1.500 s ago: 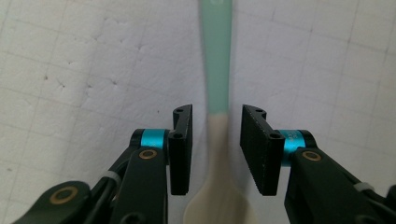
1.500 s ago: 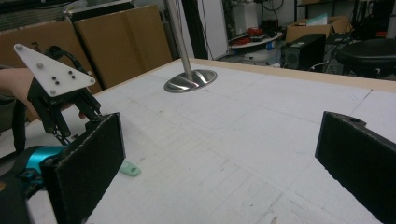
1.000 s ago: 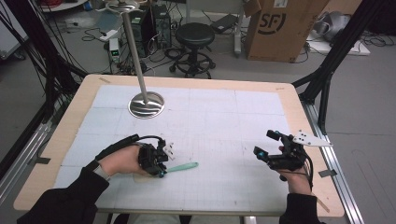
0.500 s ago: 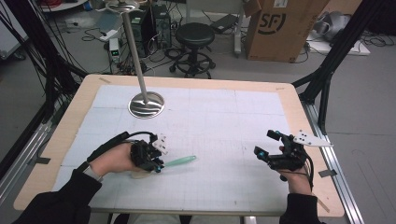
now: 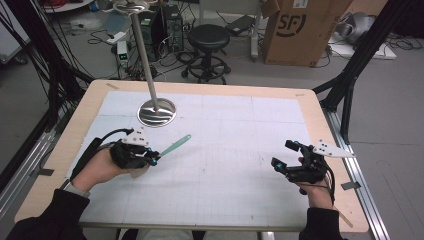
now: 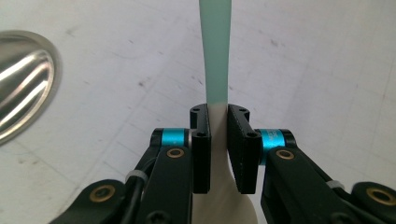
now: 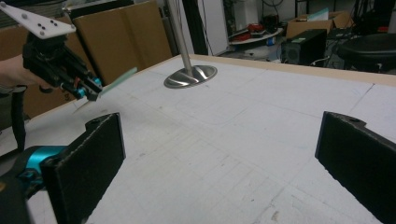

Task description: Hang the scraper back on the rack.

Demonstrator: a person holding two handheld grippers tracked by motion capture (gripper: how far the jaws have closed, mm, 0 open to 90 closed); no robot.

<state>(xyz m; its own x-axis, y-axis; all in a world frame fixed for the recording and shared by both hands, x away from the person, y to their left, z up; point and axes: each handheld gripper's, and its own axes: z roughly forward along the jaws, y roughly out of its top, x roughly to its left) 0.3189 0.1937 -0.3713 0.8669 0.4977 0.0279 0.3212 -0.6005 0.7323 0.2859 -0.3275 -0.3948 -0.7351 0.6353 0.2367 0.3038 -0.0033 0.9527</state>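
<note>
My left gripper is shut on a flat utensil with a pale green handle and a cream end. It holds the utensil above the left part of the white mat, with the handle pointing toward the steel stand. In the left gripper view the jaws clamp the cream part where the green handle begins. My right gripper stands open near the table's right edge, nothing between its jaws. From the right gripper view, the left gripper and its utensil show at the far left.
The stand has a round steel base and a tall pole, at the mat's back left. A white gridded mat covers the wooden table. Beyond the far edge are a black stool and a cardboard box.
The left gripper has lifted the utensil off the mat, drawn back to the left, and swung its handle up toward the stand. The right gripper has stayed put.
</note>
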